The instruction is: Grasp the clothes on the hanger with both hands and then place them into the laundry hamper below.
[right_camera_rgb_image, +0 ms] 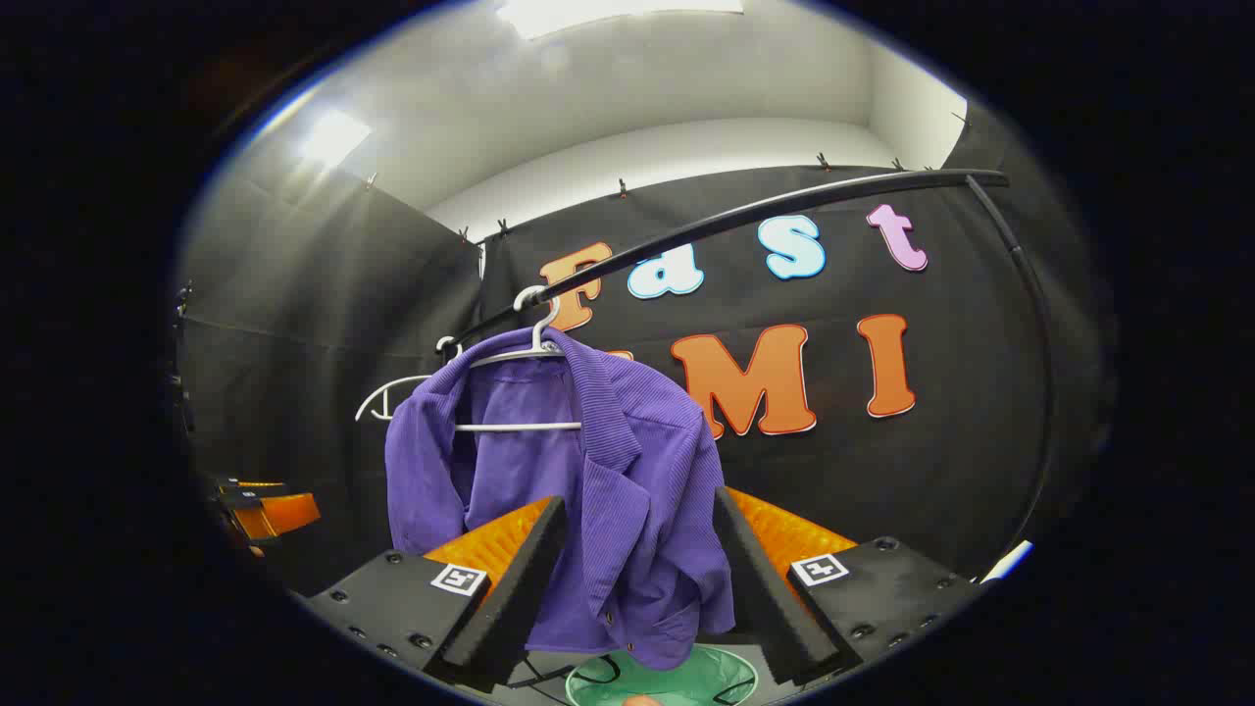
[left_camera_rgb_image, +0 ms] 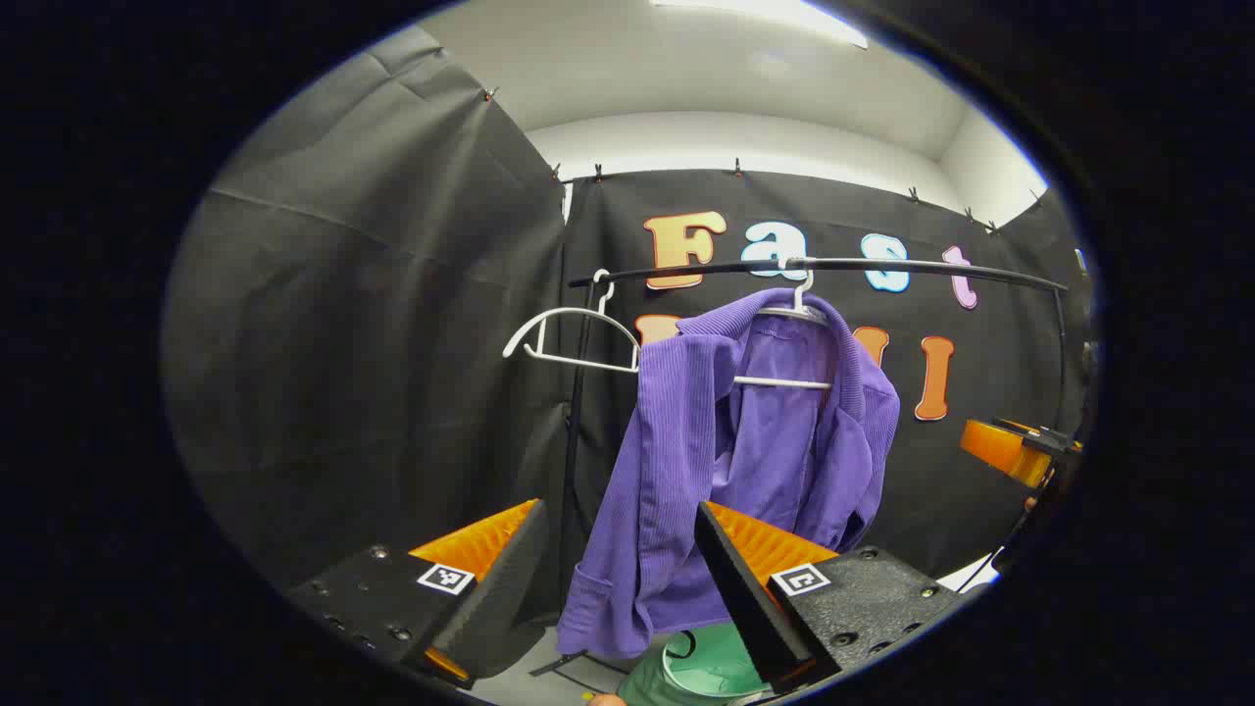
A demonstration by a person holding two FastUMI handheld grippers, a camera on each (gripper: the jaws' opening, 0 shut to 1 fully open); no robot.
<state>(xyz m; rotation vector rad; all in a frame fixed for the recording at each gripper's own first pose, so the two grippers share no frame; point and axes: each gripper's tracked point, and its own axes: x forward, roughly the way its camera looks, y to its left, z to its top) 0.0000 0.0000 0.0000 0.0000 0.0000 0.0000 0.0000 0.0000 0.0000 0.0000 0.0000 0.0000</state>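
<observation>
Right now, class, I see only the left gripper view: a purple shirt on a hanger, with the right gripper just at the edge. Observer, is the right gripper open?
Observer: Yes. In the right gripper view the right gripper stands open. The purple shirt hangs beyond the gap, not gripped.
Operator: Is the hamper under the shirt?
Observer: From that side, the shirt's hem hangs just above the round opening of the green hamper.
Operator: And my own gripper?
Observer: The left gripper shows far to the shirt's left in that view, apart from it.
</observation>
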